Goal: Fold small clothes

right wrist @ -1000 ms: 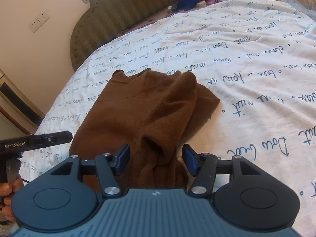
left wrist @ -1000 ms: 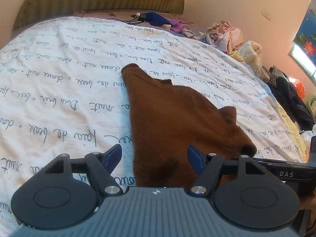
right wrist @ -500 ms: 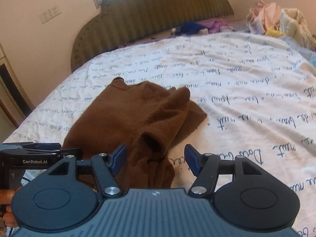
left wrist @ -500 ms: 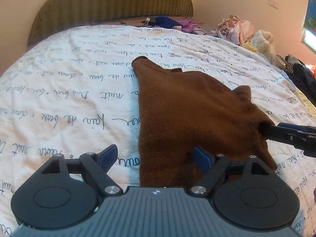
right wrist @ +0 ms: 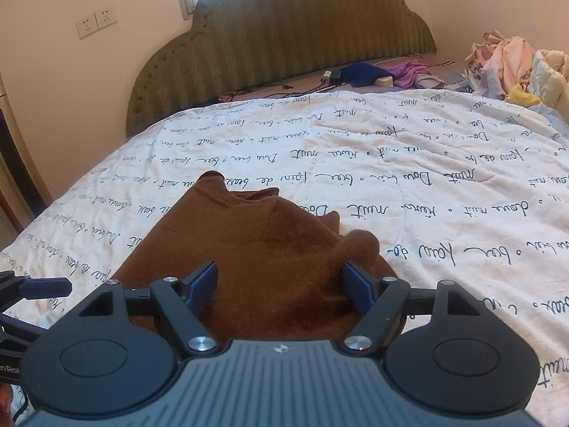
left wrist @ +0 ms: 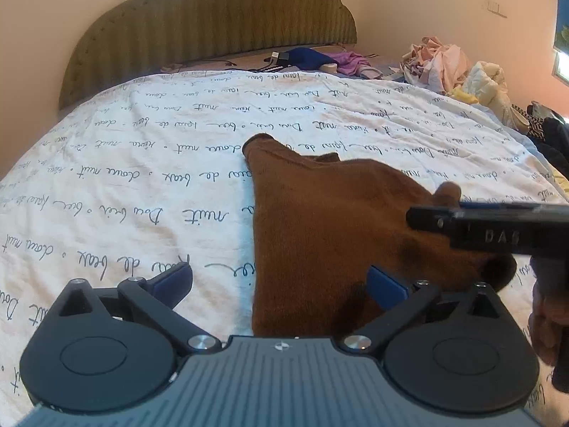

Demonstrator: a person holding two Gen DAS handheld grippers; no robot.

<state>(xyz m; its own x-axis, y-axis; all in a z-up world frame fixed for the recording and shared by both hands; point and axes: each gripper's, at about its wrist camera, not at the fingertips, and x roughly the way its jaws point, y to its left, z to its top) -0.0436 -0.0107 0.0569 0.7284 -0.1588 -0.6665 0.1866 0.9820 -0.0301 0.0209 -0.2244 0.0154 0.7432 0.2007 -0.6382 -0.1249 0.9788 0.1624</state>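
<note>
A brown knit garment [left wrist: 330, 213] lies on the white bedspread [left wrist: 142, 178], folded over itself with a bunched lump at its right side. It also shows in the right wrist view [right wrist: 256, 249]. My left gripper [left wrist: 279, 283] is open and empty over the garment's near left edge. My right gripper [right wrist: 281, 286] is open and empty over the garment's near right part. The right gripper [left wrist: 490, 227] also shows side-on in the left wrist view, above the garment's right side. A finger of the left gripper [right wrist: 42, 288] shows at the left edge of the right wrist view.
The white bedspread [right wrist: 426, 185] has black script print. A green padded headboard [right wrist: 284, 42] stands at the far end. Blue and purple clothes [right wrist: 384, 73] lie by the headboard. A pile of pale clothes [right wrist: 512, 64] sits at the far right.
Both grippers tilted up and moved closer over the garment. The right gripper moved left over the garment's right side. The garment's right lump lies lower. Both stayed open.
</note>
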